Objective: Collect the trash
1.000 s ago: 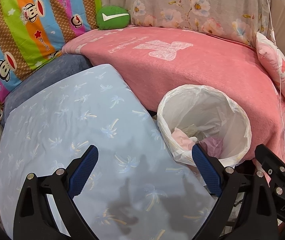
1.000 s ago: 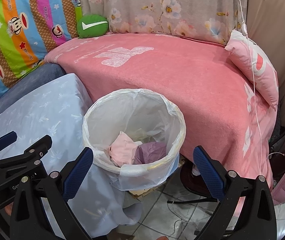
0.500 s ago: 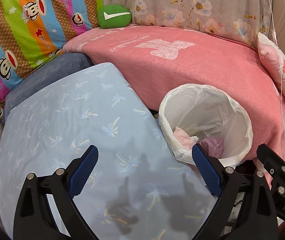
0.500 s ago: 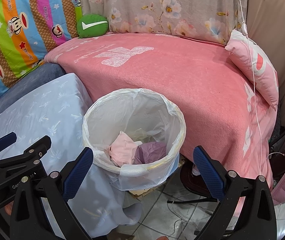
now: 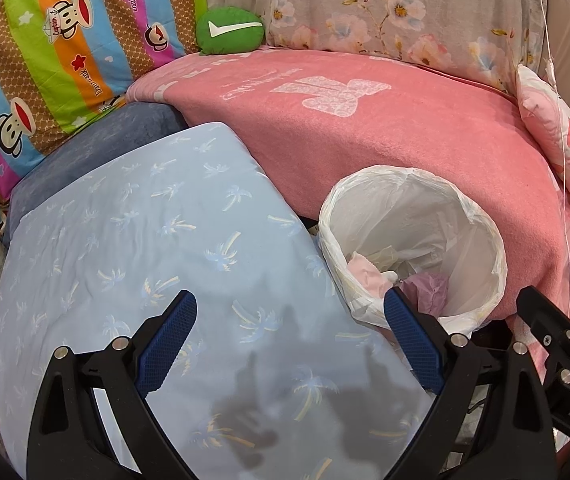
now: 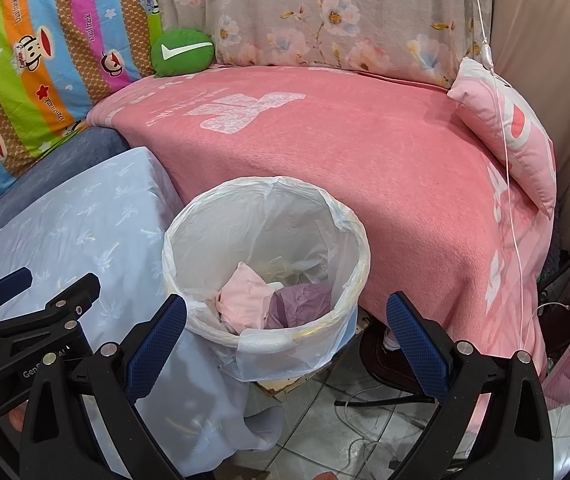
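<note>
A round bin lined with a white plastic bag stands on the floor between a blue-covered surface and a pink bed. Inside lie crumpled pink paper and purple paper. My right gripper hangs open just above the bin's near rim, nothing between its blue pads. My left gripper is open too, held over the light blue cloth to the left of the bin, empty. In the right wrist view the left gripper's black frame shows at lower left.
A pink blanket covers the bed behind the bin, with a pink pillow at its right and a green cushion at the back. Striped monkey-print fabric hangs left. White cables lie on the tiled floor.
The left wrist view has drifted slightly, so the bin sits a little lower and further right. The right gripper has not moved. Both stay open.
</note>
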Demonstrator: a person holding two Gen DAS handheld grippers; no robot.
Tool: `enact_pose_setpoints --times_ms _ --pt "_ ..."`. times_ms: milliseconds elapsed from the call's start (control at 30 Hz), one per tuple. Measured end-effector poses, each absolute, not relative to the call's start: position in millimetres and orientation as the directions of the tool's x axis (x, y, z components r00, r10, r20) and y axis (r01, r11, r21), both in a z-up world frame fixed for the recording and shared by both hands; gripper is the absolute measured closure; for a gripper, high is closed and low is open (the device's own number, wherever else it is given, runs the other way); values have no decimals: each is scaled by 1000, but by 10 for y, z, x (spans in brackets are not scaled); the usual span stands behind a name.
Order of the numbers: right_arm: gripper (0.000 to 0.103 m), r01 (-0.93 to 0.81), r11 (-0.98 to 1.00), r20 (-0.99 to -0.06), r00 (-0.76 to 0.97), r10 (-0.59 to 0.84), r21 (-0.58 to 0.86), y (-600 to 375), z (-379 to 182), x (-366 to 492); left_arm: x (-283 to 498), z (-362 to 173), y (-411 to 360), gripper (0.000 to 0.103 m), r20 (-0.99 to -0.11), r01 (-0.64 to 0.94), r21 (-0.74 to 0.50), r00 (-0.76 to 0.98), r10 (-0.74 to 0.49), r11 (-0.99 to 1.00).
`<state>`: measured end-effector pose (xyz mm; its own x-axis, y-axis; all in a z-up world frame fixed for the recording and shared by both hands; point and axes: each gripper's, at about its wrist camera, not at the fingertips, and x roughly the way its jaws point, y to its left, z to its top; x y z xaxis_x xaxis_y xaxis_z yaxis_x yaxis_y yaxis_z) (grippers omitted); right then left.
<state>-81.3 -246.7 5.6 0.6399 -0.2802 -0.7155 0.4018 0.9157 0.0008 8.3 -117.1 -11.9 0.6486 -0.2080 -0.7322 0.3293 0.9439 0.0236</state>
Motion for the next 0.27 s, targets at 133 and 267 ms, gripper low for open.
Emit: enact_pose_setpoints --times_ms 133,267 --pt "6 401 916 -715 641 -280 0 -2475 56 -810 103 -156 -1148 12 -741 315 18 641 -199 949" --pt "6 406 914 -714 640 -284 1 -2465 43 -822 104 -160 -1133 12 -741 317 17 641 -200 948"
